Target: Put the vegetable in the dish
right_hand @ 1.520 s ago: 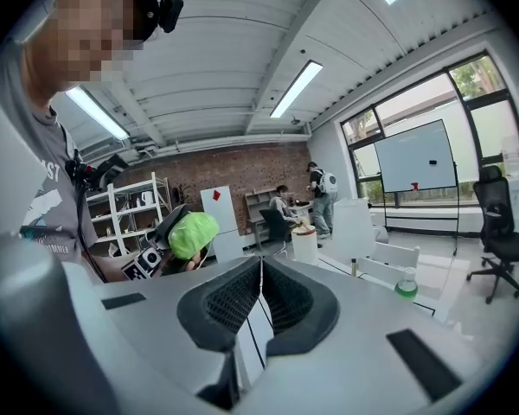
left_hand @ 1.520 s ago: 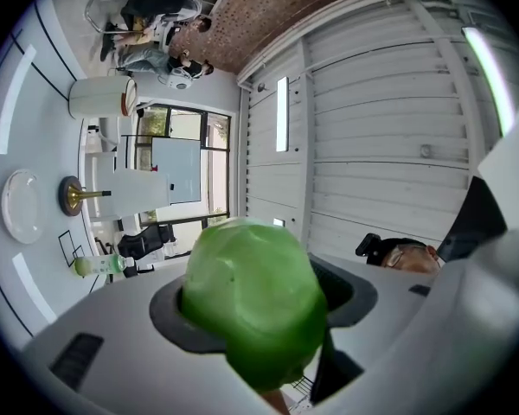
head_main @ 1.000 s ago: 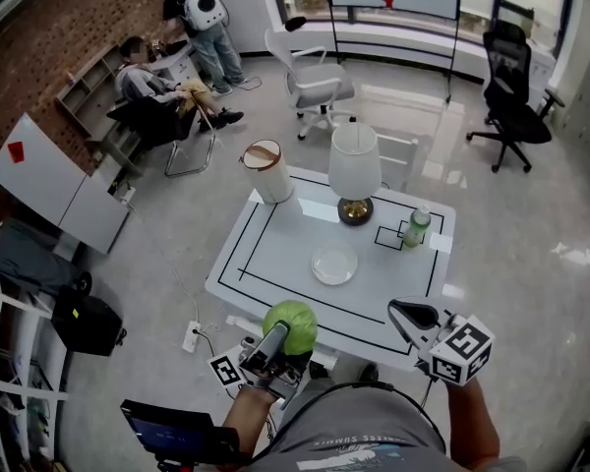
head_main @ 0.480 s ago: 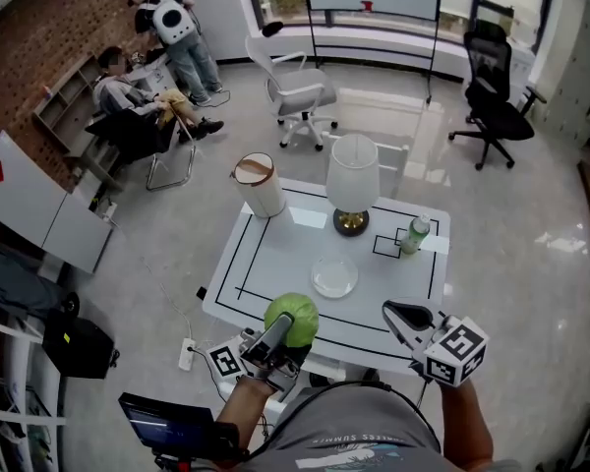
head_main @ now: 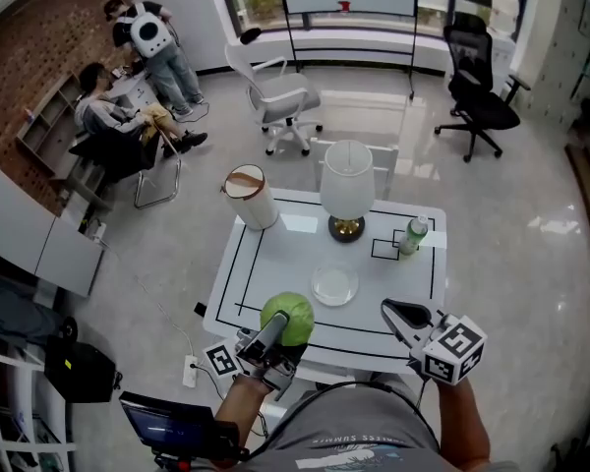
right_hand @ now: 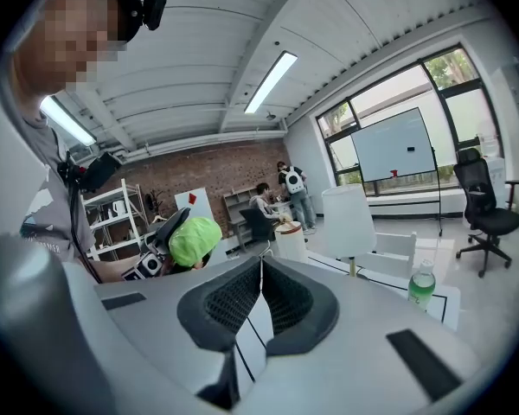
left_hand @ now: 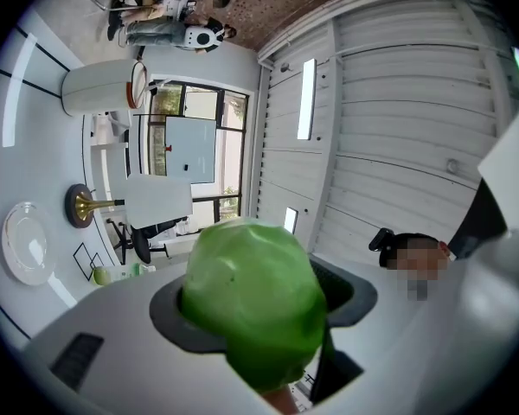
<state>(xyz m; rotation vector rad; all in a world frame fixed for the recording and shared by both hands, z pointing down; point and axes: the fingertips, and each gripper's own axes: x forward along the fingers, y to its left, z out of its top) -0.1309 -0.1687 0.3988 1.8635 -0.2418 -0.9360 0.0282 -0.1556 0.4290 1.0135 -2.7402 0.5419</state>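
white table [head_main: 275, 254] with black lines, set in a bright office with a glossy floor. held a green cabbage [head_main: 289, 315] clamped in the left gripper [head_main: 278, 332], over the table's near left edge, apart from the bare dish [head_main: 333, 285] at the middle. had the right gripper [head_main: 401, 315] empty, jaws pressed together, over the near right edge. could well lose the cabbage on the way: round, smooth, wider than the pads, gripped only at its sides, so likely to squirt out under any jolt or loosening. could also see it roll off once let go, given so shallow a dish and so big a head. might shove or tip the dish, seemingly light glass, by landing on its rim. might clip the lamp [head_main: 346, 180] just behind the dish, or the bottle [head_main: 412, 234] off to the right, by overreaching. could not make out the left pads in the left gripper view, buried behind the cabbage, nor the cabbage's underside anywhere. could barely trace the dish's rim, clear against white. lost most of the person's body past the head view's lower edge.
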